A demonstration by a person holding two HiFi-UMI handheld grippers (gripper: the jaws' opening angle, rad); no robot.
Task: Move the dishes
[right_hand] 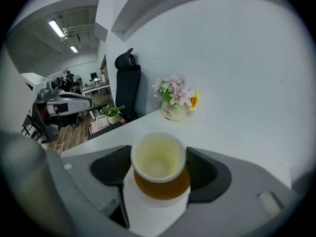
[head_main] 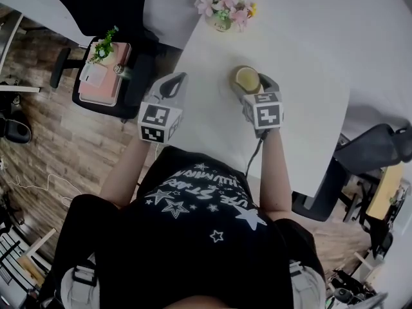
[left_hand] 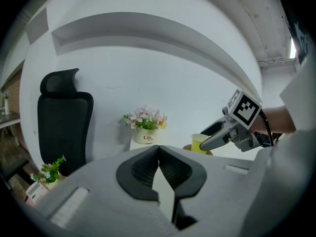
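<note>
A yellow cup (head_main: 247, 78) stands on a brown saucer (right_hand: 163, 185) on the white table (head_main: 309, 76). My right gripper (head_main: 250, 85) has a jaw on each side of the cup, and in the right gripper view the cup (right_hand: 158, 158) fills the gap, its rim touching both pads (right_hand: 111, 169). The cup looks empty inside. In the left gripper view the cup (left_hand: 199, 143) and saucer rest on the table. My left gripper (head_main: 178, 80) hovers at the table's left edge, jaws shut with nothing between them (left_hand: 158, 150).
A pot of pink flowers (head_main: 222, 8) stands at the table's far end, beyond the cup. A black office chair (left_hand: 64, 122) and a stool with a small plant (head_main: 103, 69) are left of the table. Another chair (head_main: 376, 147) is at the right.
</note>
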